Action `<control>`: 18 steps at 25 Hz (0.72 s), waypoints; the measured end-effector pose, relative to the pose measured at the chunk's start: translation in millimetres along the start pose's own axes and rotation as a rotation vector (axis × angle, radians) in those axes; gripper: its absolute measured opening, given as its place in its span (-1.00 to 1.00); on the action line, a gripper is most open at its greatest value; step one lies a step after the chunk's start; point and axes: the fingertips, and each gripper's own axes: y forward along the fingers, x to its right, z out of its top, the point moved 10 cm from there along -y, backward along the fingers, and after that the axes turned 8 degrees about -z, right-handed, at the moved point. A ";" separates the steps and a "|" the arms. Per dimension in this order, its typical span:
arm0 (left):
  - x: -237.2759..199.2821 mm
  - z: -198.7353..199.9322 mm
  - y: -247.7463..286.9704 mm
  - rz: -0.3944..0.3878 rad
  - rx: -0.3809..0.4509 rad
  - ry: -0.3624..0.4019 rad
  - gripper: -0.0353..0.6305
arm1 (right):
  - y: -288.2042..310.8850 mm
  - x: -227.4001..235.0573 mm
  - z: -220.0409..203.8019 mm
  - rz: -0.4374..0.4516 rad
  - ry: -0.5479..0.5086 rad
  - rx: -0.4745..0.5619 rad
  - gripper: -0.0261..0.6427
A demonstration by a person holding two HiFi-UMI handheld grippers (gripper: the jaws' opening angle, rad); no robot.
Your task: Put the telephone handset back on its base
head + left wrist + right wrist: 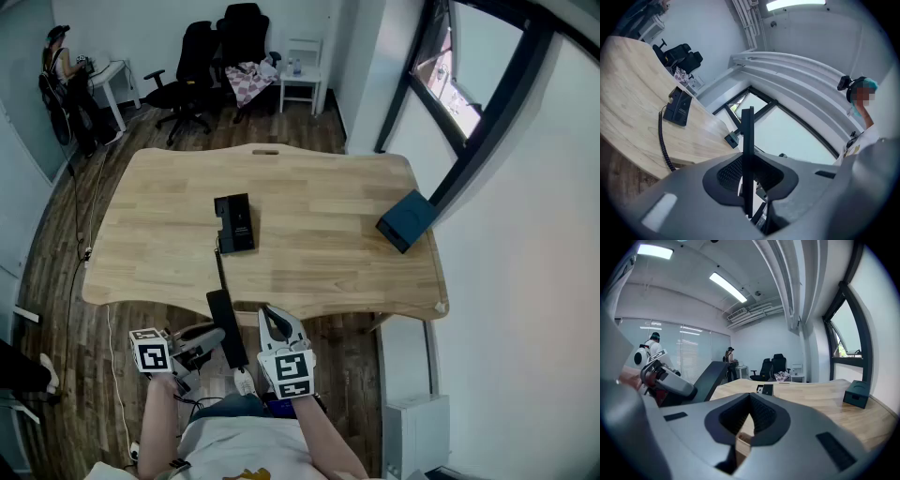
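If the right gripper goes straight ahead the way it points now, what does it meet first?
Probably the telephone base on the table, dead ahead with nothing showing between; depth is unclear, so it may pass above.

Left gripper (212, 339): held low at the person's left, jaws turned toward the right and pressed on the 2 flat faces of the handset (222, 314). Right gripper (270, 317): just beside it, pointing forward, jaw tips together, nothing between them. Left forearm (156, 417) and right forearm (326, 436): bare, drawn close to the torso.
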 end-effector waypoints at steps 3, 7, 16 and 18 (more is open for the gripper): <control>0.4 -0.5 -0.1 0.000 -0.003 0.001 -0.68 | -0.6 0.6 0.3 0.000 -0.002 0.000 -0.90; 2.2 -2.2 1.0 0.000 -0.006 0.004 -0.68 | -1.0 2.6 -2.3 -0.003 -0.009 0.001 -0.91; 5.6 0.1 3.3 0.001 -0.003 0.003 -0.68 | -1.6 5.1 2.2 0.025 0.028 0.020 -0.90; 2.9 3.7 4.0 0.001 -0.002 -0.002 -0.68 | 1.5 7.5 3.1 0.021 0.030 0.016 -0.90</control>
